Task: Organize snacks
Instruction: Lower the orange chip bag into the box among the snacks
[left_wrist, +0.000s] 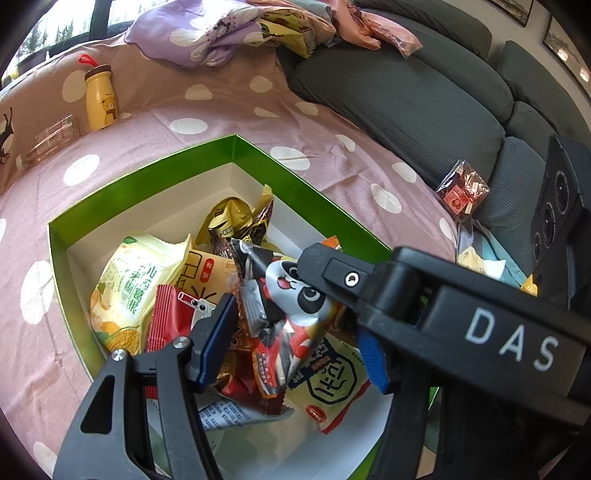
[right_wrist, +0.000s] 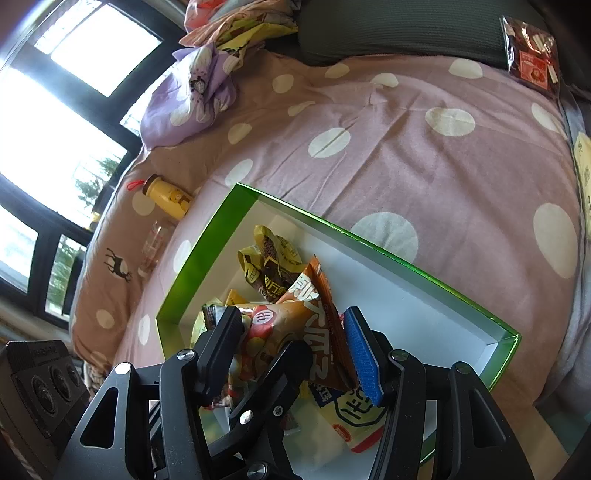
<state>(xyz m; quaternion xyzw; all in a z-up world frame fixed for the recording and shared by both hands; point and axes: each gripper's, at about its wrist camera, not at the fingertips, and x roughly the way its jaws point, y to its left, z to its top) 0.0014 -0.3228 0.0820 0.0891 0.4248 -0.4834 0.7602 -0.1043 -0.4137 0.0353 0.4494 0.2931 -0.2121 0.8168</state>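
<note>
Left wrist view: left gripper (left_wrist: 295, 325) hangs over the near part of the green box (left_wrist: 258, 147), pointing down into the snack pile.
Left grip: a panda packet (left_wrist: 295, 295) stands between the jaws; whether the pads press it I cannot tell.
Stray snack: a red packet (left_wrist: 461, 188) lies outside the box, far right, at the sofa (left_wrist: 406, 96) edge.
Right wrist view: right gripper (right_wrist: 291, 350) is clenched on an orange packet (right_wrist: 295, 325), over the box's near left part.
Packet axis: runs near-to-far along the fingers, tip tilted toward the far right.
Next move, likely: lower and release; the box floor to the right is bare.
Nearer hand: the red packet (right_wrist: 532, 55) looks closer to the right gripper.
</note>
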